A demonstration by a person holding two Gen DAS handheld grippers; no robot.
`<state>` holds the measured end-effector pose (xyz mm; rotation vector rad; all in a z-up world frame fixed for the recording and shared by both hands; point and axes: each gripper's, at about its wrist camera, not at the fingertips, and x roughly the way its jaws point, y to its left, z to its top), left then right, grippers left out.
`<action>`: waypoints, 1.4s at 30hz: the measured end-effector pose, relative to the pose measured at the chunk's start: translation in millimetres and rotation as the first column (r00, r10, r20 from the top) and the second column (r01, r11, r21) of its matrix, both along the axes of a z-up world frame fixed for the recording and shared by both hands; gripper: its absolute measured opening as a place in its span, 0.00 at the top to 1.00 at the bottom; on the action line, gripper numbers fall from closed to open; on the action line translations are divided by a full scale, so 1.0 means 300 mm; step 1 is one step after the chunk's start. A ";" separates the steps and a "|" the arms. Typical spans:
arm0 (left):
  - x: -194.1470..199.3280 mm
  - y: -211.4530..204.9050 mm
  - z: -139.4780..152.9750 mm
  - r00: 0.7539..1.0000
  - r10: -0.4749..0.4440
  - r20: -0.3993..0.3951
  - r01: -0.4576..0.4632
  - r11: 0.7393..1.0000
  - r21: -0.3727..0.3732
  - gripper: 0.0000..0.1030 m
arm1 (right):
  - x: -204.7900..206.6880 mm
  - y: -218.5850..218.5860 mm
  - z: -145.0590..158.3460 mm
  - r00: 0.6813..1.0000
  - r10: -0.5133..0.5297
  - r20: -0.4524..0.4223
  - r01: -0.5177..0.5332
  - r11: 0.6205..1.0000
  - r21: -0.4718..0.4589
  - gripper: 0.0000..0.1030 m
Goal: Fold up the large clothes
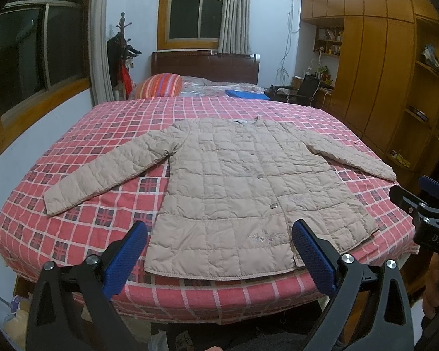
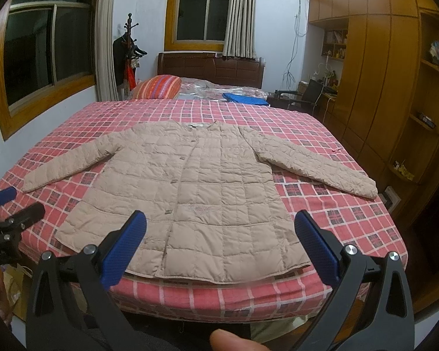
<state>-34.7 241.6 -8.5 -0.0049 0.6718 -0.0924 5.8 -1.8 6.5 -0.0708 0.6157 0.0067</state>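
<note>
Beyond the spread blue fingertips of the left gripper [image 1: 219, 251], a beige quilted jacket [image 1: 234, 193] lies face up and flat on a bed [image 1: 82, 219] covered in a red checked sheet, collar at the far end, hem nearest the claw and close to the mattress edge. Both sleeves stretch outward and slightly toward the near side, one ending ahead and to the left of the left claw, the other ahead and to the right of the right gripper [image 2: 219, 248]. Each claw is released, its jaws wide apart and holding nothing, poised just short of the hem and above the foot of the bed. The right gripper shows at the right margin of the left wrist view; the left one at the left margin of the right wrist view. Farther on, past the jacket's collar, a striped pillow [image 1: 159, 84] and a folded blue cloth [image 1: 245, 94] rest near the dark headboard [image 1: 205, 64]. A fingertip [image 2: 234, 340] shows below the right claw.
</note>
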 end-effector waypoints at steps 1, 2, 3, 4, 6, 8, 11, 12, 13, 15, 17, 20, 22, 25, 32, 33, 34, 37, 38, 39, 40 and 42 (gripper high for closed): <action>0.019 0.003 -0.007 1.000 -0.007 0.003 0.007 1.000 -0.003 0.04 | 0.014 -0.009 0.000 1.000 0.001 0.002 -0.001 1.000 -0.010 0.02; 0.045 0.011 -0.017 1.000 -0.014 0.001 0.014 1.000 -0.012 0.04 | 0.031 -0.022 -0.002 1.000 0.001 0.012 -0.001 1.000 -0.017 0.02; 0.078 0.021 -0.030 1.000 -0.029 -0.001 0.029 0.999 -0.028 0.04 | 0.051 -0.041 -0.010 1.000 0.000 0.030 0.001 1.000 -0.019 0.02; 0.108 0.031 -0.041 0.999 -0.045 0.007 0.045 0.998 -0.042 0.04 | 0.081 -0.073 -0.022 0.999 -0.007 0.052 0.008 1.000 -0.018 0.02; 0.162 0.044 -0.059 0.998 -0.051 0.037 0.053 0.998 -0.042 0.04 | 0.138 -0.148 -0.050 0.997 0.019 0.072 -0.021 0.999 0.032 0.02; 0.209 0.047 -0.075 0.996 -0.070 0.061 0.073 0.997 -0.041 0.04 | 0.213 -0.244 -0.081 1.000 -0.006 0.026 0.003 0.994 0.105 0.02; 0.295 0.054 -0.104 0.996 -0.085 0.042 0.087 0.995 -0.043 0.04 | 0.335 -0.433 -0.136 0.996 -0.076 -0.051 0.085 0.974 0.212 0.03; 0.314 0.056 -0.107 0.995 -0.097 0.038 0.099 0.994 -0.052 0.04 | 0.375 -0.518 -0.158 0.991 -0.110 -0.075 0.126 0.957 0.262 0.03; 0.337 0.057 -0.108 0.991 -0.132 0.037 0.135 0.988 -0.078 0.04 | 0.413 -0.609 -0.182 0.985 -0.142 -0.101 0.167 0.933 0.319 0.03; 0.364 0.056 -0.097 0.986 -0.163 0.042 0.166 0.980 -0.106 0.04 | 0.462 -0.768 -0.230 0.965 -0.218 -0.147 0.260 0.873 0.413 0.17; 0.386 0.050 -0.091 0.984 -0.166 0.061 0.172 0.980 -0.098 0.04 | 0.512 -0.945 -0.297 0.932 -0.289 -0.219 0.362 0.788 0.499 0.30; 0.424 0.047 -0.090 0.981 -0.174 0.084 0.181 0.979 -0.094 0.04 | 0.536 -1.176 -0.393 0.876 -0.375 -0.304 0.481 0.620 0.620 0.32; 0.447 0.065 -0.090 0.977 -0.191 0.096 0.203 0.969 -0.138 0.04 | 0.532 -1.328 -0.462 0.838 -0.427 -0.339 0.527 0.477 0.703 0.32; 0.502 0.085 -0.102 0.977 -0.195 0.083 0.208 0.960 -0.188 0.04 | 0.529 -1.480 -0.545 0.791 -0.484 -0.373 0.560 0.329 0.761 0.32; 0.637 0.109 -0.153 0.985 -0.170 0.001 0.165 0.958 -0.234 0.04 | 0.607 -1.620 -0.656 0.756 -0.520 -0.398 0.566 0.212 0.797 0.41; 0.654 0.113 -0.158 0.985 -0.173 -0.008 0.165 0.954 -0.251 0.04 | 0.623 -1.629 -0.670 0.751 -0.521 -0.406 0.570 0.199 0.797 0.43; 0.668 0.114 -0.163 0.984 -0.176 -0.014 0.166 0.951 -0.260 0.04 | 0.636 -1.641 -0.684 0.746 -0.521 -0.414 0.572 0.185 0.799 0.44; 0.695 0.112 -0.166 0.984 -0.178 -0.012 0.168 0.948 -0.269 0.04 | 0.678 -1.667 -0.723 0.728 -0.527 -0.438 0.587 0.149 0.796 0.44; 0.706 0.111 -0.167 0.984 -0.176 -0.013 0.166 0.949 -0.266 0.04 | 0.685 -1.668 -0.728 0.723 -0.532 -0.442 0.592 0.145 0.793 0.44; 0.714 0.110 -0.167 0.985 -0.174 -0.017 0.164 0.950 -0.266 0.04 | 0.692 -1.674 -0.737 0.717 -0.540 -0.441 0.592 0.137 0.794 0.44; 0.722 0.110 -0.169 0.985 -0.171 -0.022 0.160 0.951 -0.266 0.04 | 0.692 -1.683 -0.747 0.715 -0.549 -0.433 0.585 0.131 0.800 0.44; 0.745 0.113 -0.176 0.986 -0.164 -0.038 0.148 0.952 -0.268 0.04 | 0.710 -1.698 -0.745 0.712 -0.561 -0.423 0.577 0.123 0.808 0.44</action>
